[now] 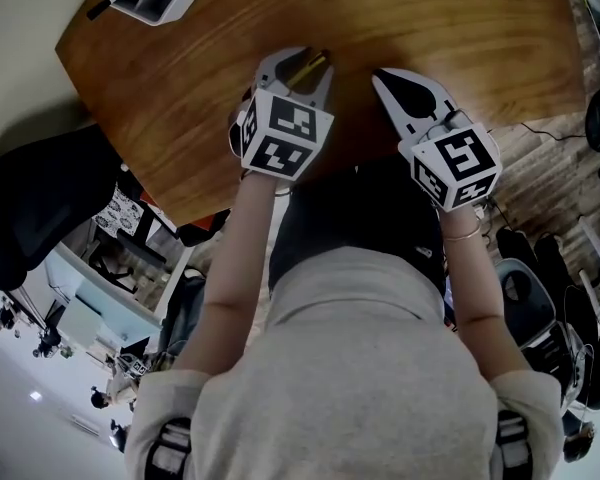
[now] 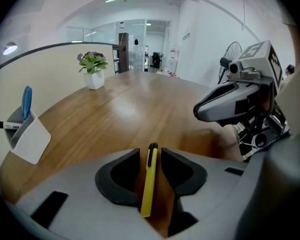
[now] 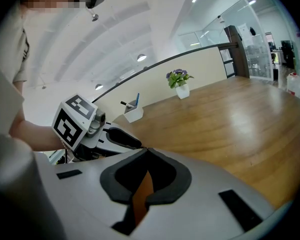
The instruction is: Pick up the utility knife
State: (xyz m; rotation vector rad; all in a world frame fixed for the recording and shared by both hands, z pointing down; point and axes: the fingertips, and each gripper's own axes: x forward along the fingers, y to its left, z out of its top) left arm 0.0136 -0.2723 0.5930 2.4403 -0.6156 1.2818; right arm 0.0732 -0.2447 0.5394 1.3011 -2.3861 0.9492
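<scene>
We hold the left hand-held gripper (image 2: pixel 150 151) spread astride the yellow utility knife (image 2: pixel 148 186) on the surface (image 2: pixel 140 104); the right hand-held gripper (image 3: pixel 146 150) is pressed together, empty.

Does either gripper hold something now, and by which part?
Nothing is held yet. The utility knife lies lengthwise between the left gripper's open jaws, a gap showing beside its body. The right gripper is shut and empty.

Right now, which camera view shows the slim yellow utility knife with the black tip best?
The left gripper view: the utility knife lies in plain sight between the left gripper's parted jaws. The head view shows only a yellow sliver; the right gripper view shows none.
</scene>
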